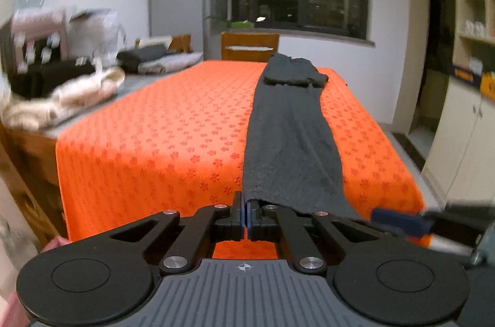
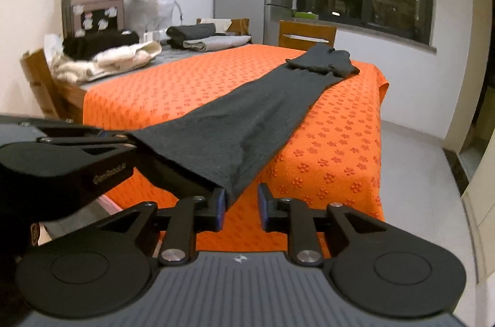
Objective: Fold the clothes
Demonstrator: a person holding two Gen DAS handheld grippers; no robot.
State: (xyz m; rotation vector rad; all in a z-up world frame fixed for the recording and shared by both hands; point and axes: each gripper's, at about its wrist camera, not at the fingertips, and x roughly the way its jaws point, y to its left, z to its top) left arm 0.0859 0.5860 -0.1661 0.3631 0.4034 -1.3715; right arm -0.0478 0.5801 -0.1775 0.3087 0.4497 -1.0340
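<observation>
A long dark garment [image 1: 287, 135] lies stretched lengthwise down the orange-covered worktop [image 1: 154, 141], straight away from both grippers, its near hem pinched in the closed left gripper [image 1: 246, 214] while the right gripper [image 2: 240, 208] gapes beside its corner.

A long garment [image 2: 247, 110] lies lengthwise down the bench [image 2: 340, 141], its far end bunched near the far edge, its near end hanging off the front edge. The left gripper [image 1: 247, 214] pinches the near left corner; the right gripper [image 2: 239, 211] sits at the near right corner. Folded clothes [image 2: 105, 54] lie piled at the bench's left; a chair [image 2: 306, 34] stands behind it
</observation>
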